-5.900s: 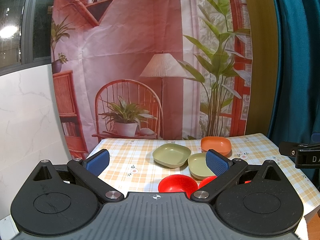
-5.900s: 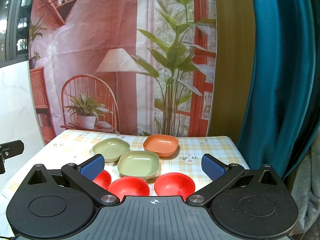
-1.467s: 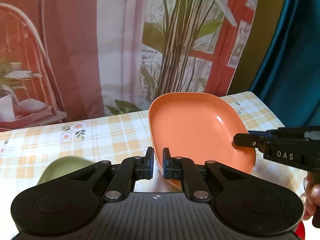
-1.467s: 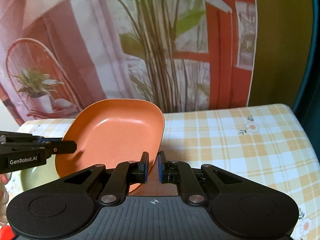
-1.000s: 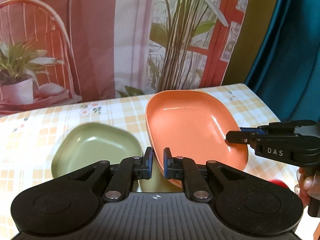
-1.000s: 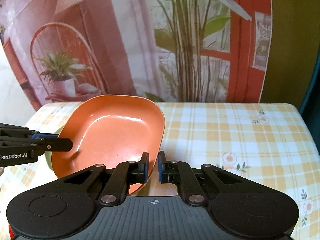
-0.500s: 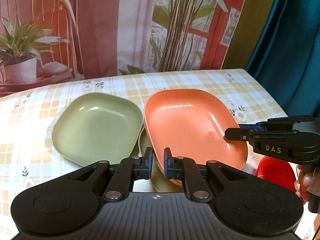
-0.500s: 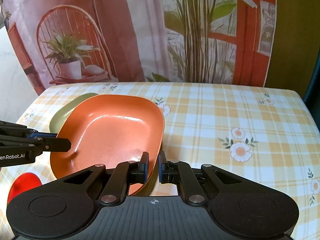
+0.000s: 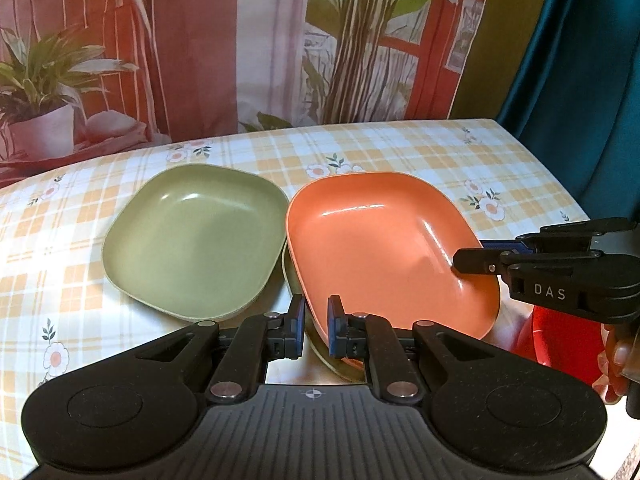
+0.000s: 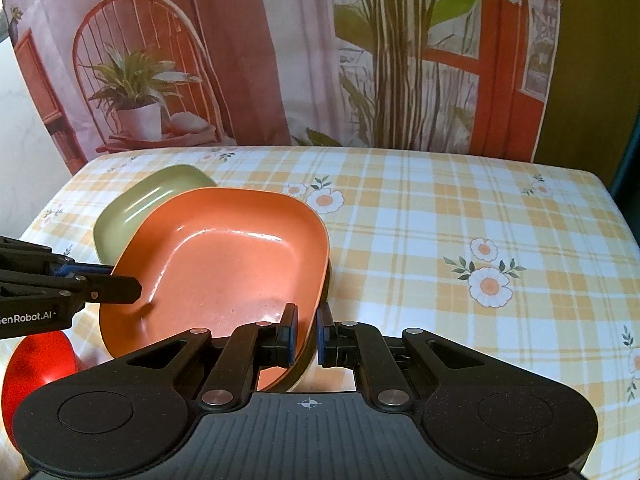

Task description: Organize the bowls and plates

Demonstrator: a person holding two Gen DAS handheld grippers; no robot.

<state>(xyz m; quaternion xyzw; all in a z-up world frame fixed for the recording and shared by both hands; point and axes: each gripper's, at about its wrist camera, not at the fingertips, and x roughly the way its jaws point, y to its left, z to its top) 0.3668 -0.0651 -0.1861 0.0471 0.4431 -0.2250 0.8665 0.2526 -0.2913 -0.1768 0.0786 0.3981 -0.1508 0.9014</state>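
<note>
Both grippers hold one orange square plate (image 9: 384,248) by opposite rims. My left gripper (image 9: 316,326) is shut on its left rim and my right gripper (image 10: 306,334) is shut on its right rim; the plate also shows in the right wrist view (image 10: 224,264). The plate sits low over a second green plate (image 9: 289,280), of which only an edge shows. Another green plate (image 9: 196,236) lies on the checked tablecloth just left of it, also seen in the right wrist view (image 10: 140,208). A red bowl (image 9: 560,344) sits at the near right.
The table (image 10: 460,240) has a yellow checked cloth with flowers. Another red bowl (image 10: 36,364) sits near the front edge. A printed backdrop hangs behind the table and a teal curtain (image 9: 580,60) stands at the right.
Both grippers have carried the orange plate back from the far side and lowered it toward the green plate near the front. Their grip has not changed.
</note>
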